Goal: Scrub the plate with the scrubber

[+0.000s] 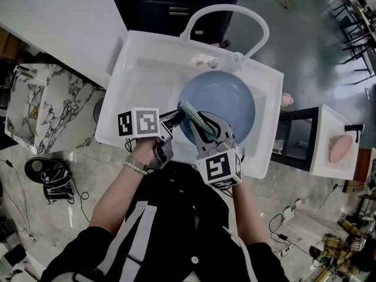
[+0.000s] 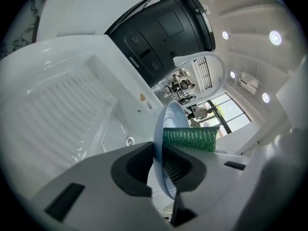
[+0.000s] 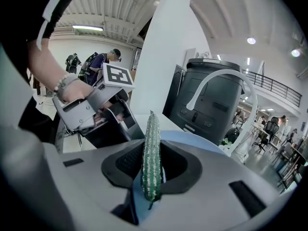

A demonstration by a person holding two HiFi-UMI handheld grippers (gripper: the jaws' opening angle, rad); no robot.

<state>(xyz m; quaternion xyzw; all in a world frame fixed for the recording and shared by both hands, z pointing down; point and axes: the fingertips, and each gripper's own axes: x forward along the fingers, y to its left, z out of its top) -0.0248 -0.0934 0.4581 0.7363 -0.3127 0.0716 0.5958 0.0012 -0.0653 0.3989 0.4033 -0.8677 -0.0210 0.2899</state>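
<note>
Now the blue plate (image 1: 226, 101) sits in the basin of a white sink (image 1: 141, 57), below the arched white faucet (image 1: 235, 13), and it is held by its near-left rim. The left gripper (image 1: 176, 117) has its jaws clamped on that rim: in the left gripper view the plate (image 2: 161, 143) shows edge-on as a thin pale curve running between the two dark pads of the left gripper (image 2: 159, 165), which press on it from both sides. Whether the plate's far edge rests on the sink floor cannot be told. The green scrubber (image 1: 194, 117) lies against the plate's upper face at that same near-left part, just beside the left jaws. From the left gripper view the scrubber (image 2: 190, 137) is a ribbed green band touching the plate's inner side. The right gripper (image 1: 202, 128) has its jaws closed on the scrubber; in the right gripper view the scrubber (image 3: 151, 153) stands on edge, thin and knobbly, pinched between the pads of the right gripper (image 3: 151, 165), with the plate (image 3: 192, 139) showing pale blue behind it. Farther out, that view shows the person's hand (image 3: 72, 88), a beaded bracelet at the wrist, and the faucet (image 3: 226, 81) before a dark cabinet (image 3: 211, 105). A marble-patterned surface (image 1: 53, 104) stands left of the sink.
</note>
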